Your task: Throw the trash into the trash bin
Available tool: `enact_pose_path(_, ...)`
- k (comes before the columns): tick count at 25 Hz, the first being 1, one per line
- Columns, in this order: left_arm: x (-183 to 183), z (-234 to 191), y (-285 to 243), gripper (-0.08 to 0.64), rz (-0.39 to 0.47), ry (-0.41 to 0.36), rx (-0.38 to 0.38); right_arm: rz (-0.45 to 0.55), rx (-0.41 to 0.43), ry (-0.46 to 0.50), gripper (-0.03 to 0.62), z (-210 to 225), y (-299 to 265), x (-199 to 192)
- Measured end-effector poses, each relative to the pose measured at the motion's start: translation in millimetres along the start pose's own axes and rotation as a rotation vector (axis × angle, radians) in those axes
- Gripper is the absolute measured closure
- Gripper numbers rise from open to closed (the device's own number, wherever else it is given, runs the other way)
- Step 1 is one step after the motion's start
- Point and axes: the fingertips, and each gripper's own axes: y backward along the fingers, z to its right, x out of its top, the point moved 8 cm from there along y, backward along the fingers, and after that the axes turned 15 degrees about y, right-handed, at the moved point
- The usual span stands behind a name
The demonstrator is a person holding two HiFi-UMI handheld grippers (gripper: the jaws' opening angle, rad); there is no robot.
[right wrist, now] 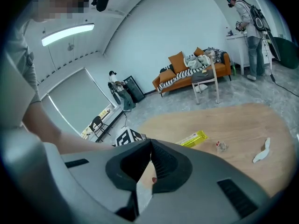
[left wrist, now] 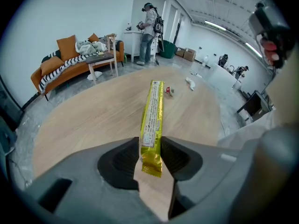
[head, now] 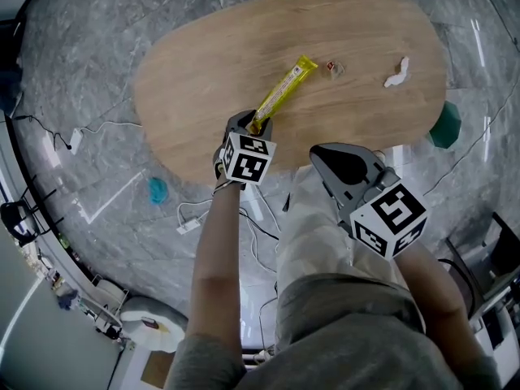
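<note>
Yellow wrapper (head: 284, 88) (left wrist: 153, 115) (right wrist: 192, 139): a long snack packet. Its near end is pinched between the left tool's pads and the rest runs straight ahead of that tool over the tabletop. Whether its far end touches the wood cannot be told.
Left tool (head: 256, 124) (left wrist: 152, 146): clenched on the yellow wrapper's crimped end, pointing steeply down at the tabletop's near edge.
Right tool (head: 323, 157) (right wrist: 149, 143): clenched on nothing, jaw tips meeting. It sits to the right of the left tool, apart from the wrapper, just off the tabletop's near edge.
Small clear wrapper (head: 333, 67) (left wrist: 169, 91) (right wrist: 221, 146): has a red bit. It lies on the tabletop just beside the yellow wrapper's far end, ahead of both tools.
White crumpled scrap (head: 397, 72) (left wrist: 189, 82) (right wrist: 261, 151): on the tabletop, farther ahead and right of the left tool, past the small clear wrapper.
Tabletop (head: 203, 80) (left wrist: 93, 115) (right wrist: 243, 125): oval, light wood.
Green object (head: 444, 125): on the floor ahead and right of the right tool, partly hidden by the tabletop's edge.
</note>
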Motion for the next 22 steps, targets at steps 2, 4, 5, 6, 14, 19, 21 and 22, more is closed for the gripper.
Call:
enact_pose_path(2, 1, 3, 5, 0.408, 0.001, 0.009, -0.002, 0.005, -0.003, 0.005, 0.583, 0, 4, 4)
enact_pose_path(4, 2, 5, 10, 0.408, 0.0, 0.016, -0.003, 0.008, -0.006, 0.011, 0.583, -1, 7, 7)
enact_pose_path(5, 2, 6, 13, 0.41, -0.001, 0.019, -0.003, 0.01, -0.007, 0.014, 0.583, -2, 9, 9)
enact_pose_path(6, 2, 8, 16, 0.41, 0.0, 0.021, -0.003, 0.013, -0.008, 0.017, 0.583, -2, 11, 11)
enact_pose_path(14, 4, 19, 39, 0.41, 0.011, 0.047, -0.005, 0.031, -0.025, 0.042, 0.583, -8, 27, 24)
enact_pose_path(19, 6, 27, 53, 0.41, 0.018, 0.063, -0.005, 0.034, -0.03, 0.053, 0.583, -12, 36, 29)
enact_pose_path(21, 7, 30, 58, 0.411, 0.022, 0.067, -0.005, 0.039, -0.029, 0.059, 0.583, -14, 39, 32)
enact_pose_path(22, 7, 32, 61, 0.41, 0.024, 0.069, -0.006, 0.041, -0.03, 0.063, 0.583, -14, 41, 34)
